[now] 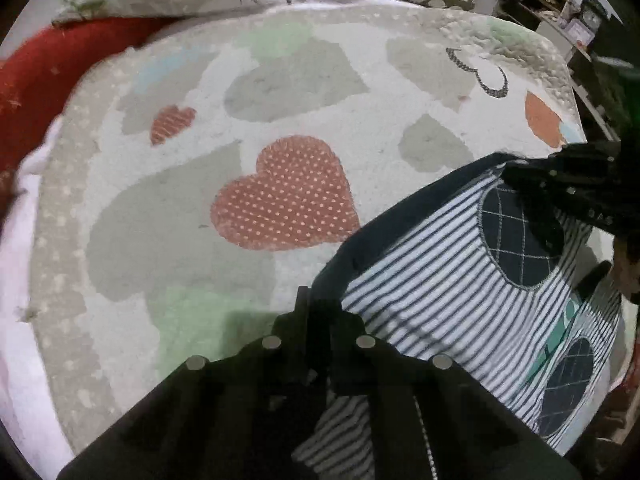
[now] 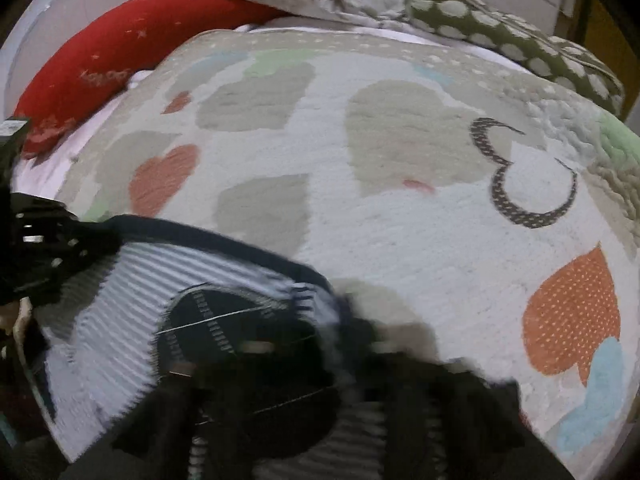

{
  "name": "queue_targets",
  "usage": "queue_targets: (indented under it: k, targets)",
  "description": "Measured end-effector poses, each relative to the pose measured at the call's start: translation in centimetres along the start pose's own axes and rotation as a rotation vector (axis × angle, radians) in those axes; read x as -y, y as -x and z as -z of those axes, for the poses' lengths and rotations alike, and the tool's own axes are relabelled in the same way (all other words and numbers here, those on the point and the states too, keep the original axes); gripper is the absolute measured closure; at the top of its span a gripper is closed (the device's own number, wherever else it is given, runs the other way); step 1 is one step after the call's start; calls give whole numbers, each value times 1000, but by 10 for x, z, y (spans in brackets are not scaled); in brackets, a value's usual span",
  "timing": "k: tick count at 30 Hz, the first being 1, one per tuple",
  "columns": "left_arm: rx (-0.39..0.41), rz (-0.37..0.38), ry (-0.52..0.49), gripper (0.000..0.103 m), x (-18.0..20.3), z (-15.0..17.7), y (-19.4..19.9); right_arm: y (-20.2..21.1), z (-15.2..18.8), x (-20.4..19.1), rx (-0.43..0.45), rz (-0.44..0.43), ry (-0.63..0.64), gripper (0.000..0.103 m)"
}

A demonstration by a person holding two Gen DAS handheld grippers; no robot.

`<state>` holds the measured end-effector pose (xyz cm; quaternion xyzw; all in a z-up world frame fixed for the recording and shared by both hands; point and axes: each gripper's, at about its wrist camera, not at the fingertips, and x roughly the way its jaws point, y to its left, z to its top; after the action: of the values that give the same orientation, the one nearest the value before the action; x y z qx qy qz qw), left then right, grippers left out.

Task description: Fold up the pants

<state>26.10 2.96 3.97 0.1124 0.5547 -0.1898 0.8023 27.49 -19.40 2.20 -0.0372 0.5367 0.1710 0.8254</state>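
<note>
Striped pants (image 1: 432,280) with a navy waistband (image 1: 400,216) and round navy patches lie on a heart-patterned quilt (image 1: 240,120). My left gripper (image 1: 316,304) is shut on the near end of the waistband, and striped cloth runs under its body. At the band's far end, my right gripper (image 1: 510,172) is shut with its tip on that corner. The right wrist view is blurred: the pants (image 2: 120,300) fill the lower left, my right gripper (image 2: 352,332) is a dark smear at the waistband's end (image 2: 320,280), and my left gripper (image 2: 104,232) reaches in from the left edge.
The quilt (image 2: 400,240) spreads out beyond the waistband. A red bolster (image 2: 132,40) and a green spotted pillow (image 2: 500,32) lie along the far side. A cluttered shelf (image 1: 560,8) stands past the bed's right corner. White sheet (image 1: 16,280) shows at the left edge.
</note>
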Motion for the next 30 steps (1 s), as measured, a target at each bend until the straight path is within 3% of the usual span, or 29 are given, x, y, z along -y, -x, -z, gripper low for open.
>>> queue_targets:
  k: [7,14,18,23,28,29,30]
  targets:
    - [154,-51,-11,98,30,46,68,57,25,-13,112,27,-29,96]
    - [268,-64,22,99,71,123,111,115,101,-45,196,23,-34,96]
    - [277,-54,90,99,83,170,107,122,161,-68,201,-8,-52,96]
    - [203,-61,155,99,91,208,77,104,219,-78,166,-13,-105,94]
    - [209,-17,218,93,89,225,86,113,254,-67,203,-49,-240,78]
    - [218,-28,233,87,88,229,93,120,259,-64,223,-54,-263,69]
    - [225,-32,242,78,87,232,97,131,265,-59,254,-38,-292,54]
